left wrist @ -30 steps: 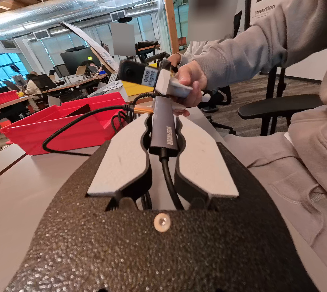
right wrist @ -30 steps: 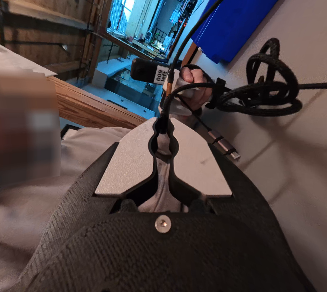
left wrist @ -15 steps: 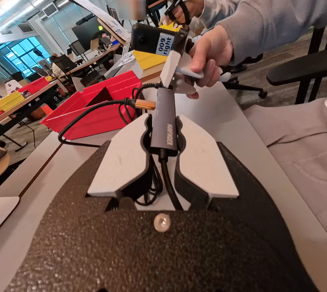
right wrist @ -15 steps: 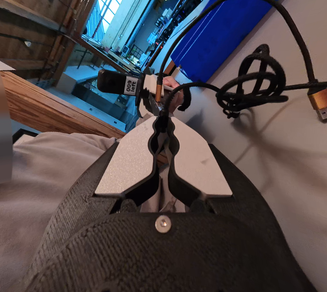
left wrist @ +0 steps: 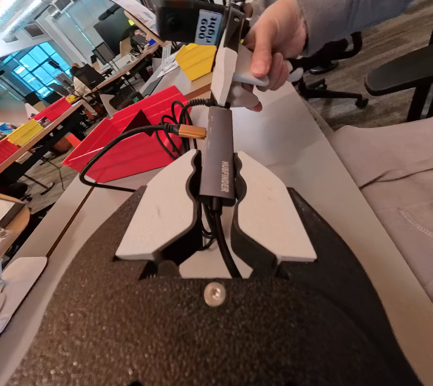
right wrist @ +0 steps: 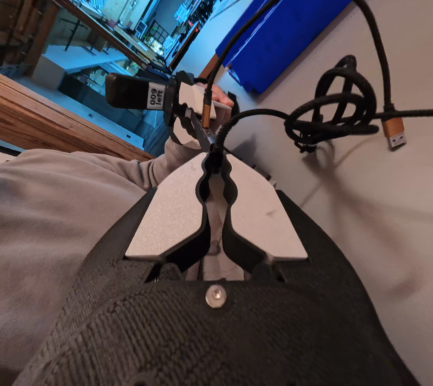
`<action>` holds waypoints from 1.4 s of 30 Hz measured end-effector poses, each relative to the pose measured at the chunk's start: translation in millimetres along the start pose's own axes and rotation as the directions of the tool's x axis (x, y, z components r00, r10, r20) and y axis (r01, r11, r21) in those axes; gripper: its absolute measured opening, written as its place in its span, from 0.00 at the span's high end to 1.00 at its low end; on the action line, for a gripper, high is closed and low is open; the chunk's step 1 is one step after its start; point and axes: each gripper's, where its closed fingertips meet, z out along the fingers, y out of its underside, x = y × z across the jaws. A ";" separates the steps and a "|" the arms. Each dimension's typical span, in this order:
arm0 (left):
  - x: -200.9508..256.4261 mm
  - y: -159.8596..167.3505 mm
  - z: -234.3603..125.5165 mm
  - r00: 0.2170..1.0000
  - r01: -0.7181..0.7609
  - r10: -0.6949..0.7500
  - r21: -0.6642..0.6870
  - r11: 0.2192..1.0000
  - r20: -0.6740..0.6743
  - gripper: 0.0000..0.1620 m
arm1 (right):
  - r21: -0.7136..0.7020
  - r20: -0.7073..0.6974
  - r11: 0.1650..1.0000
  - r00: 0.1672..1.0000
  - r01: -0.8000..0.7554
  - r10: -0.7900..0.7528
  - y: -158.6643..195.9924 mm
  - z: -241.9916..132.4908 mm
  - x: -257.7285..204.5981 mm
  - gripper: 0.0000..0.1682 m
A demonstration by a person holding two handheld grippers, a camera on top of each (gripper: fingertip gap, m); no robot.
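Observation:
My left gripper is shut on a grey USB hub and holds it above the white table. A gold plug on a black braided cable sits in the hub's left side. My right gripper is shut on a black cable plug whose tip is at the hub's far end. In the left wrist view the right gripper comes down onto that end, held by a hand. In the right wrist view the left gripper holds the hub.
A coil of black braided cable lies on the table with a loose gold USB plug beside it. A red bin stands behind the hub; it looks blue in the right wrist view. A person's grey sleeve and lap are close by. My right fingertips sit around 6 cm from my left ones.
Both grippers have kept their grips and swung together over the table. The right gripper now stands steeper over the hub's far end. The coil and loose gold plug have come into the right view.

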 end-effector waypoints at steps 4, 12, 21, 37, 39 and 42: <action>-6.4 8.5 -12.6 1.000 0.015 -0.015 -0.005 1.000 0.023 0.84 | -0.106 -0.184 0.993 0.981 0.045 -0.064 -1.5 -31.0 21.4 0.94; -43.7 -28.3 -47.4 0.981 0.137 -0.166 0.251 0.958 0.099 0.84 | 0.039 -0.217 0.970 0.950 0.238 -0.225 -69.3 -94.1 -8.0 0.95; -39.1 -6.0 -44.2 0.958 0.270 -0.287 0.291 0.918 0.014 0.84 | 0.278 -0.411 0.877 0.874 0.392 -0.260 -165.7 -167.3 -4.8 0.95; -31.3 0.5 -36.2 0.953 0.297 -0.301 0.276 0.914 -0.028 0.84 | 0.460 -0.512 0.886 0.800 -0.051 0.312 -121.9 -175.5 197.3 0.88; -33.9 0.9 -39.3 0.947 0.314 -0.319 0.297 0.902 -0.032 0.84 | 0.410 -0.582 0.912 0.765 -0.017 0.276 -114.2 -186.9 198.5 1.00; -36.1 3.7 -41.7 0.942 0.327 -0.333 0.301 0.896 -0.031 0.84 | 0.344 -0.593 0.936 0.757 -0.070 0.275 -98.6 -190.4 201.5 1.00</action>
